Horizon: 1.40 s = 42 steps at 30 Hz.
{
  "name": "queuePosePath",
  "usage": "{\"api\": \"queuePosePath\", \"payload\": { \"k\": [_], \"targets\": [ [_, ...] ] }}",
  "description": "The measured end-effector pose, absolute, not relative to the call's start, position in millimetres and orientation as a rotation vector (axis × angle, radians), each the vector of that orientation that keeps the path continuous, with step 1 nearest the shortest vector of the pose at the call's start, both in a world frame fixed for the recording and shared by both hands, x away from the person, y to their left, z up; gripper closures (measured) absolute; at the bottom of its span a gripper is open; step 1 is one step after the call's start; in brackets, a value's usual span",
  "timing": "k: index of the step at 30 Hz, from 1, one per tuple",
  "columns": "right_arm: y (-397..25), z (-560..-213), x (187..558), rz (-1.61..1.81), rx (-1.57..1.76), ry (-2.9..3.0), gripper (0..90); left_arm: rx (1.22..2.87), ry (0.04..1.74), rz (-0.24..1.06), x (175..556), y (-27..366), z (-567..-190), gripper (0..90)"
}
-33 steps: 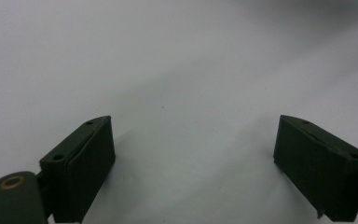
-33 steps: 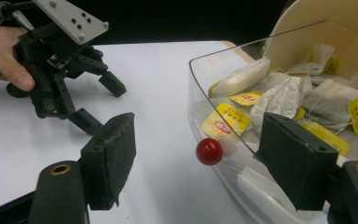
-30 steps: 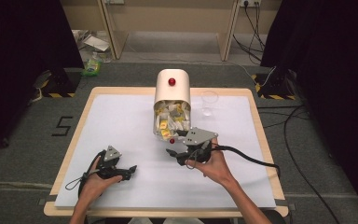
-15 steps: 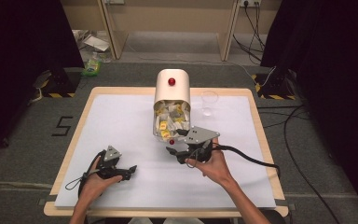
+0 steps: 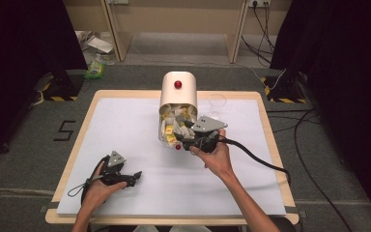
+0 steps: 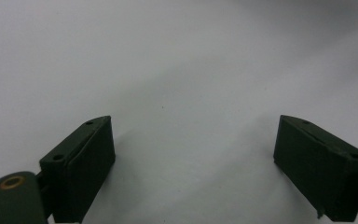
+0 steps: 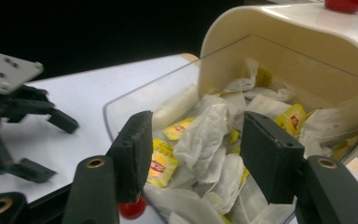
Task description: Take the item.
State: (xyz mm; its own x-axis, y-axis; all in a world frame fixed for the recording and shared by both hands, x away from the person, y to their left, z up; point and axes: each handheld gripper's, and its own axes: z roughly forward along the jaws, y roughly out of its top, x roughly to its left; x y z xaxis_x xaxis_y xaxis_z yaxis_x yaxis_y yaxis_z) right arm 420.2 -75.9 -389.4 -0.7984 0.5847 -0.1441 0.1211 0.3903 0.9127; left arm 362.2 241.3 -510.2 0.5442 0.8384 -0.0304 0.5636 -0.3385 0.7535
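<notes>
Tea bags (image 7: 205, 140) (light, soft, crumply) in bin (image 5: 176, 99): right gripper (image 7: 196, 154) half-open, holding nothing, should pinch paper mid-body; left gripper (image 6: 193, 168) wide, empty.

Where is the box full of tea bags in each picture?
High view: the box of tea bags stands at the table's middle, toward the far edge, just left of the right gripper.
Left gripper view: bare white table between open jaws.
Right gripper view: the box is straight ahead, its clear front right behind the open jaws.
Shared landmark: the red knob on the box's cream top.
</notes>
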Motion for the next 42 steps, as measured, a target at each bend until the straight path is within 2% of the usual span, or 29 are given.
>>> {"api": "queuePosePath", "payload": {
  "k": [8,19,21,24,25,31,42],
  "targets": [
    [-57,-394,424,1.3,0.641,2.223,50.8,2.044,1.127,0.477,362,241,-510,11.4],
    [-51,-399,428,1.202,0.665,2.213,60.4,2.043,1.129,0.476,362,241,-510,11.4],
    [-53,-399,427,1.186,0.644,2.221,69.5,2.043,1.129,0.476,362,241,-510,11.4],
    [-54,-398,427,1.194,0.633,2.221,74.0,2.043,1.128,0.477,362,241,-510,11.4],
    [-55,-397,427,1.2,0.62,2.227,79.3,2.044,1.128,0.477,362,241,-510,11.4],
    [-57,-396,426,1.2,0.581,2.238,88.9,2.044,1.128,0.477,362,241,-510,11.4],
    [-73,-372,418,1.299,0.545,2.152,90.0,2.047,1.127,0.477,362,242,-510,11.4]
  ]
}}
